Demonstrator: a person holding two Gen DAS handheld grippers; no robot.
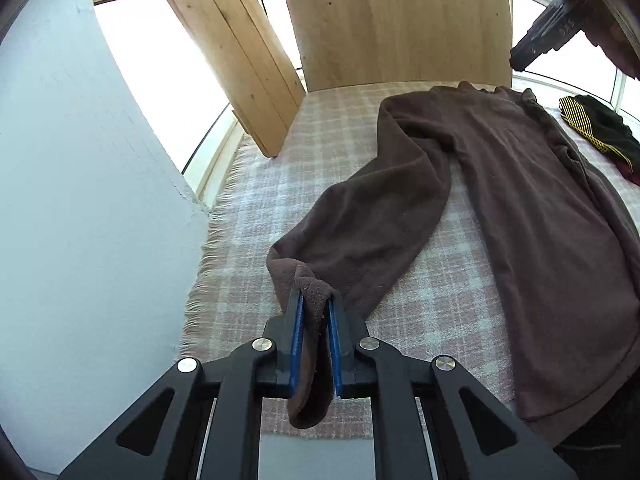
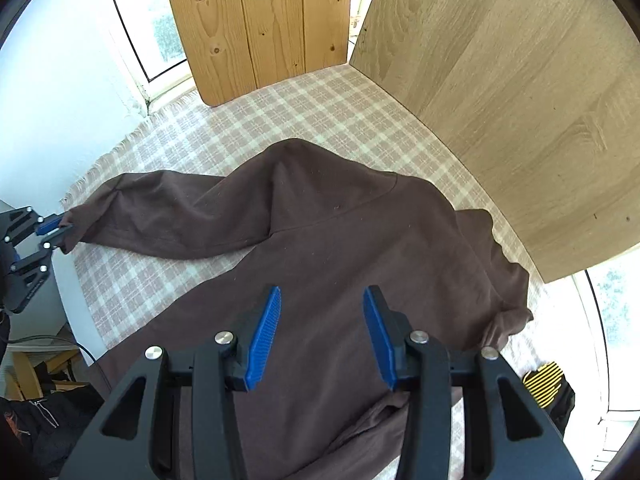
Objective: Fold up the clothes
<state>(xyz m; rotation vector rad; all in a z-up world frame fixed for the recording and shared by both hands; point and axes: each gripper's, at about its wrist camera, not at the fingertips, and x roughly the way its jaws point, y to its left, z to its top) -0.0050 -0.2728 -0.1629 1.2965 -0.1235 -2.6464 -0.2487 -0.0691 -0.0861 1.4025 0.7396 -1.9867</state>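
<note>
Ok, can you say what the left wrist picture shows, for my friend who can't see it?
The left gripper, black with blue pads, is shut on the cuff of a dark brown long-sleeved fleece top. The top lies spread on a pink and white checked blanket. A black and yellow striped cloth lies past it, and light wooden boards stand behind.

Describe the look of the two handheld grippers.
Both the left gripper and the right gripper are matte black plastic linkages with triangular cut-outs, round silver pivot bolts and flat, ribbed blue finger pads.
</note>
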